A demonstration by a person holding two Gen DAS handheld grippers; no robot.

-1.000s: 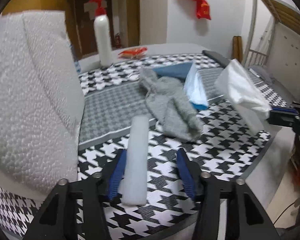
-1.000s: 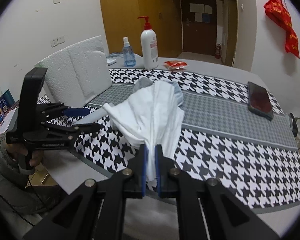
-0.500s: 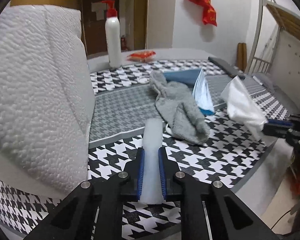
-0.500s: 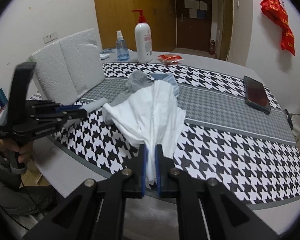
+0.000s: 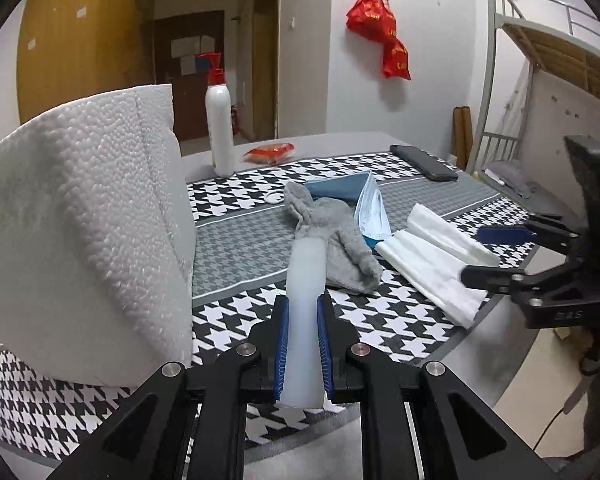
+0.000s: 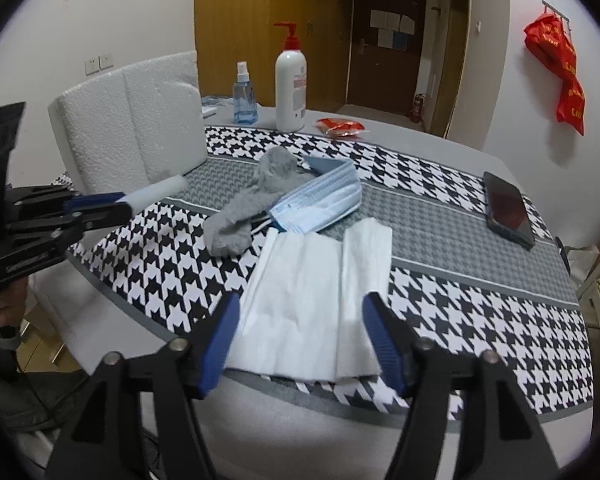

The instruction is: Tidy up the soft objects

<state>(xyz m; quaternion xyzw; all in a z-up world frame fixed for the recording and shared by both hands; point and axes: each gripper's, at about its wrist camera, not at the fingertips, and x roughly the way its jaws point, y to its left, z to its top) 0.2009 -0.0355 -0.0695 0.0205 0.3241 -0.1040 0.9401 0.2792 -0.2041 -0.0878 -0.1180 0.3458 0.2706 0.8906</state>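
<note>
Foam strip (image 5: 305, 288) lifted; tissue (image 6: 316, 300) flat; sock (image 6: 252, 200).

Hidden and cut-off parts. The foam strip (image 5: 304, 320) has its near end covered by the left claw (image 5: 303, 344). The gray sock (image 6: 252, 200) partly hides the face mask (image 6: 320, 204), and the white foam block (image 5: 80, 240) runs past the left-wrist view's edge. Labels on the pump bottle (image 6: 290, 88) are too small to read. The person's hand (image 6: 4, 304) is cropped.
</note>
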